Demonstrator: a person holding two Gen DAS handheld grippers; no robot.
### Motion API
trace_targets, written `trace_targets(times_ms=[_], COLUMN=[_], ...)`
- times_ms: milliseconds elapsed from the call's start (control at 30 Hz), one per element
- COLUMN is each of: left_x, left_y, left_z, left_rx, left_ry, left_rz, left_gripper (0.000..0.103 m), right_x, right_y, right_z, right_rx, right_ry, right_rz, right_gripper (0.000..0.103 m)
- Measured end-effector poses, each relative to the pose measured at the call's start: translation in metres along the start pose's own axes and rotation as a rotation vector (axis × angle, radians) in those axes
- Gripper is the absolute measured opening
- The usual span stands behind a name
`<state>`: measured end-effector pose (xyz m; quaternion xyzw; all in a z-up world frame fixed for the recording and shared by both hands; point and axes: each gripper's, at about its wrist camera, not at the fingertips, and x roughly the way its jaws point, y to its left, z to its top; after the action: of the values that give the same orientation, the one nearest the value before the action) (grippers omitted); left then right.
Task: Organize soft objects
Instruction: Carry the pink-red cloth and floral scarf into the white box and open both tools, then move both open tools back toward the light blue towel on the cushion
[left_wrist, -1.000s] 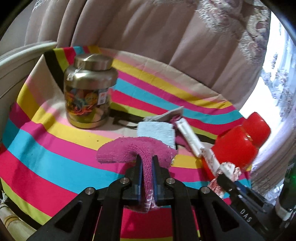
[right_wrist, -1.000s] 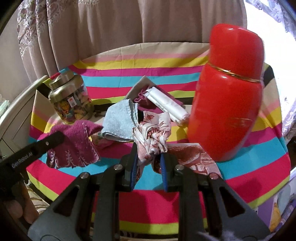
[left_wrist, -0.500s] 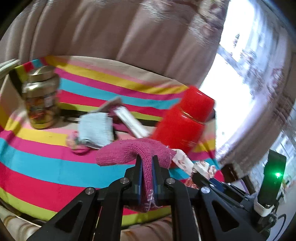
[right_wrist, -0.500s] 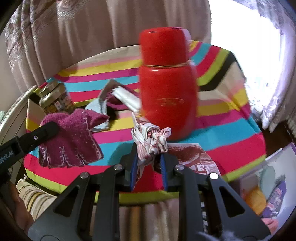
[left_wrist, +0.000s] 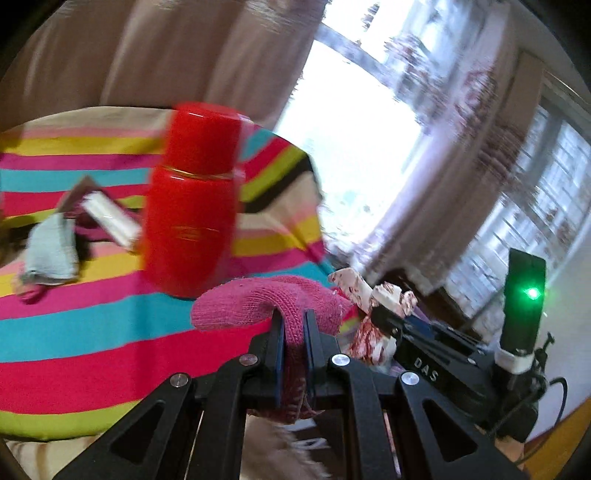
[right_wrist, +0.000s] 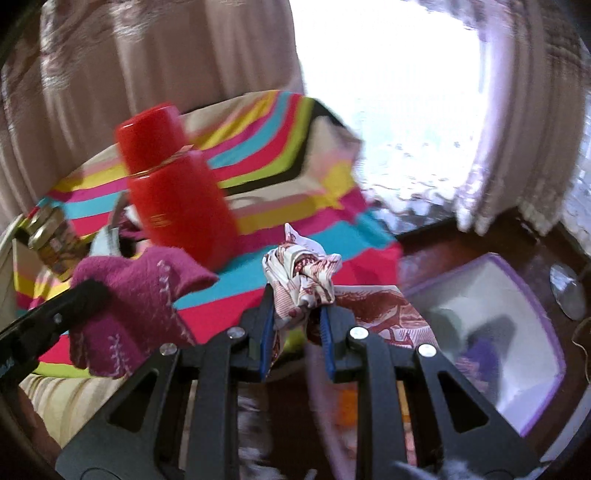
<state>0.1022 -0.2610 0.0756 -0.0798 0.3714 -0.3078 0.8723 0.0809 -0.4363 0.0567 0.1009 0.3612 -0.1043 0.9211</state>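
Both sets of jaws are seen clamped on cloth: the left gripper (left_wrist: 293, 325) is nearly shut on a pink knitted glove (left_wrist: 266, 299), and the right gripper (right_wrist: 297, 314) is closed on a bunched red-and-white patterned cloth (right_wrist: 301, 273). Both items are held off the near right edge of the striped tablecloth (left_wrist: 74, 332). Farther back, a red flask (left_wrist: 192, 206) is seen standing upright. Left of it, a light blue cloth (left_wrist: 51, 247) is lying. At the right, a purple-rimmed bin (right_wrist: 509, 325) is visible.
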Motion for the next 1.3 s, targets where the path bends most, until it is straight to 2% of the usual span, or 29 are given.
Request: trace_targets(times_ms=[167,400,467,533,633,767,833,1300], left_x=[0.019,0.042,0.053,0.06,0.062,0.059,0.056,0.032], left_y=[-0.034,-0.075,-0.081,-0.084,-0.082,-0.076,-0.071,-0.014], left_z=[-0.006,-0.012,-0.013,-0.016,-0.017,-0.016,-0.014,0.001], left_rx=[0.035,0.085,0.079,0.074,0.074,0.053,0.045,0.003], left_ry=[0.059,0.124,0.157,0.187,0.202,0.192,0.185,0.142], left_rz=[-0.091,-0.187,-0.204,-0.215,-0.212,-0.203,-0.194,-0.092], left_gripper=[0.009,0.012,0.014,0.016,0.02,0.035,0.038,0.039], right_x=[-0.01,-0.018,-0.018,-0.016,-0.017,-0.019,-0.018,-0.015], right_y=[-0.045,-0.087,-0.097,-0.105,-0.108,-0.104,-0.099,-0.032], right_z=[0.0,-0.001,-0.001,-0.001,0.001,-0.001,-0.001,-0.005], right_rx=[0.038,0.094,0.12,0.136,0.14,0.136,0.125,-0.015], right_ry=[-0.007,-0.007,0.002,0.008,0.001,0.007,0.012,0.048], right_rz=[-0.078,-0.143,-0.159,-0.173,-0.183,-0.179,-0.173,-0.084], right_gripper=[0.026,0.031,0.043,0.063,0.067,0.067,0.067,0.067])
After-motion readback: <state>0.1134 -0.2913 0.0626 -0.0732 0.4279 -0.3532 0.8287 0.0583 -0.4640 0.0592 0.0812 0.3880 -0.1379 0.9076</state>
